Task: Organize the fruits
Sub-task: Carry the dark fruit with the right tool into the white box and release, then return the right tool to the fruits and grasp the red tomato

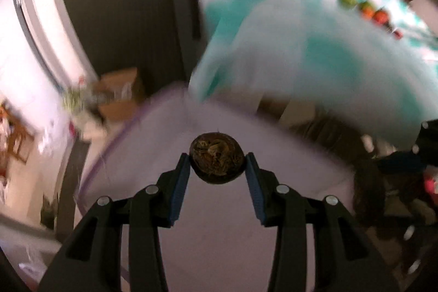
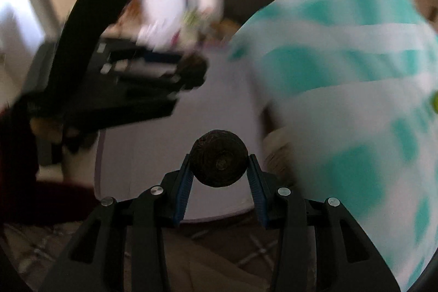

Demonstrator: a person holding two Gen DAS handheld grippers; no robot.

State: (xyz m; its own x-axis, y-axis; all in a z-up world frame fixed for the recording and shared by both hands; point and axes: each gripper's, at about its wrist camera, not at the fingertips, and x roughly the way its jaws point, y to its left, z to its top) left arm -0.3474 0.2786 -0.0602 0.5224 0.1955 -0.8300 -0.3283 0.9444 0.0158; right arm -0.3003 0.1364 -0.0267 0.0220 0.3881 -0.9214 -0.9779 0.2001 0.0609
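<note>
Clearly, each gripper carries one dark round fruit. The left gripper pinches a brown, wrinkled fruit between its blue pads, at the very tips, with its fibrous end turned toward the camera. The right gripper likewise clamps a second dark round fruit at the fingertips, both pads touching its sides. Both fruits hang above a pale lilac surface, not resting on it.

Much is smeared by motion blur. A teal-and-white striped cloth fills the upper right of the left view, and on it lies a row of small fruits, green, orange and red, too blurred to name. In the right view the left gripper shows only as a dark streaked shape, its load barely discernible. Cardboard boxes behind are indistinct.
</note>
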